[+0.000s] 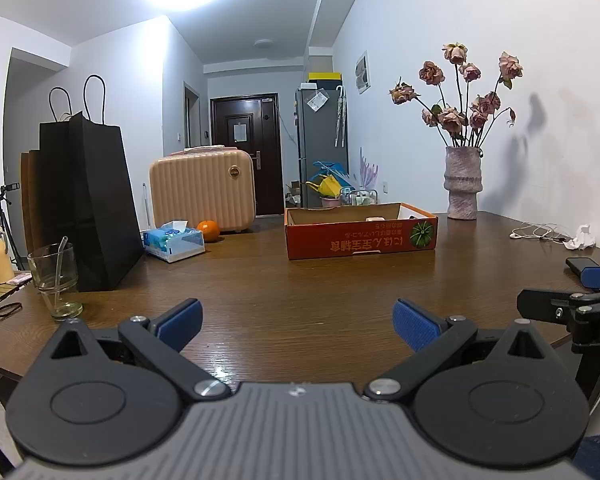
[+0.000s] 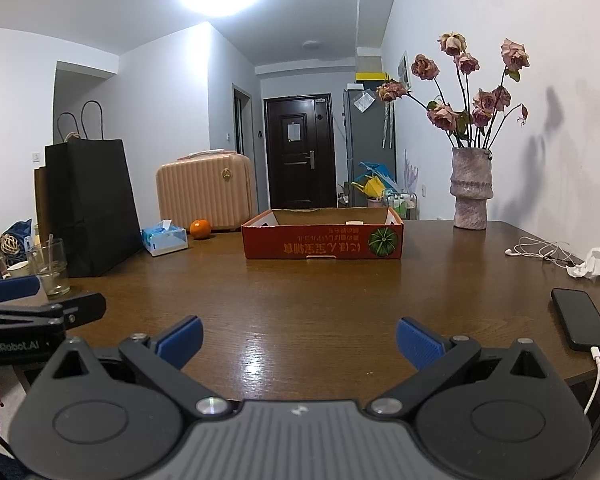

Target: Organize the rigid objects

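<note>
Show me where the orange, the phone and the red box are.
orange (image 2: 200,228): right wrist view, middle of the fruit.
phone (image 2: 581,319): right wrist view, middle of its screen.
red box (image 1: 360,240): left wrist view, front wall.

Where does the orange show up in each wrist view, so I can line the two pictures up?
Left wrist: the orange sits left of centre at the table's far edge, between the tissue box and the red carton, in front of the suitcase.
Right wrist: the orange is again left of centre, right of the tissue box.
Shared landmark: the red carton, to the orange's right in both views.
</note>
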`<act>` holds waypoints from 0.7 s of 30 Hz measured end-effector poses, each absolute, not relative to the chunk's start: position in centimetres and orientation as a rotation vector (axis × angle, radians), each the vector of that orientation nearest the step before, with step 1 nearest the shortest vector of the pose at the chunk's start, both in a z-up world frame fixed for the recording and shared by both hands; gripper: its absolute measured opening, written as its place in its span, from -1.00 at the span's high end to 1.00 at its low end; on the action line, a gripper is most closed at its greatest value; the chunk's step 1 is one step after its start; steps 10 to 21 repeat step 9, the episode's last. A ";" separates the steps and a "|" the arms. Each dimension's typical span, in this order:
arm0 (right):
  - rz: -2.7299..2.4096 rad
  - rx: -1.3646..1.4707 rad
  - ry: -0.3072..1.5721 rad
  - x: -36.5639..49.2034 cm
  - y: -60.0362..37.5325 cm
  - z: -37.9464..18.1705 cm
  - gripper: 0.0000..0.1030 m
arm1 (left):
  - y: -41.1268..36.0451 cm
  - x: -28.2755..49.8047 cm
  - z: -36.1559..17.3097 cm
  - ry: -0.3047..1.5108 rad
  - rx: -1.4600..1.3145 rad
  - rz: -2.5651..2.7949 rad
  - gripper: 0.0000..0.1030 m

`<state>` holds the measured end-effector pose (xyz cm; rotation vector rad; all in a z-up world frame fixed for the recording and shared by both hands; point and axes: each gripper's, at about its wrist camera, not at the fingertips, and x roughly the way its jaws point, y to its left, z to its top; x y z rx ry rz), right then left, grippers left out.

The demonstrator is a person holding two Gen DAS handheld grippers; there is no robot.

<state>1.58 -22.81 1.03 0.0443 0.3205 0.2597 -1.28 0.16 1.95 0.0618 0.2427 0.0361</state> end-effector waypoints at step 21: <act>0.257 0.047 0.323 1.6 -22.8 0.8 -1.00 | 0.2 -1.2 1.9 0.244 0.065 0.031 -1.00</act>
